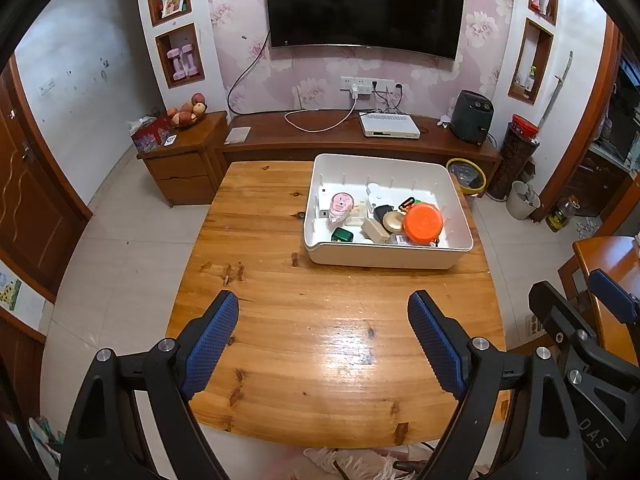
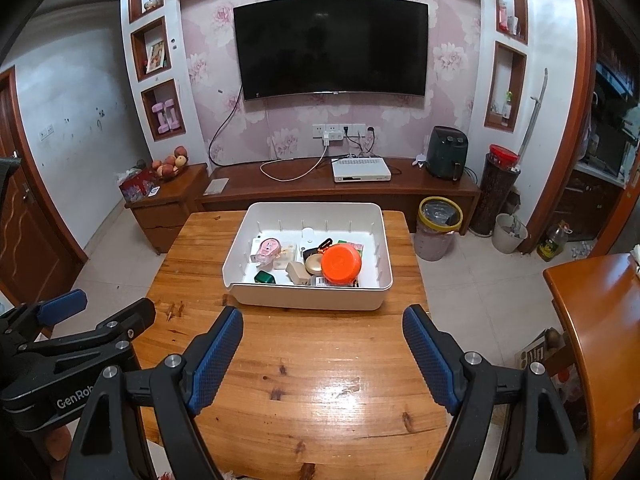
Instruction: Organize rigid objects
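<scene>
On the wooden table (image 2: 280, 380) sits the white bin (image 2: 308, 298) packed with an orange lid (image 2: 341, 264) and small, hard-to-name things, well ahead of both wide-open, empty grippers (image 1: 323, 344) (image 2: 322, 354), so a grab might snag neighbors.

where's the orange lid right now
The orange lid lies inside the white bin on the wooden table, toward the bin's right front, beside a round gold tin; in both wrist views it sits beyond the open grippers.
</scene>
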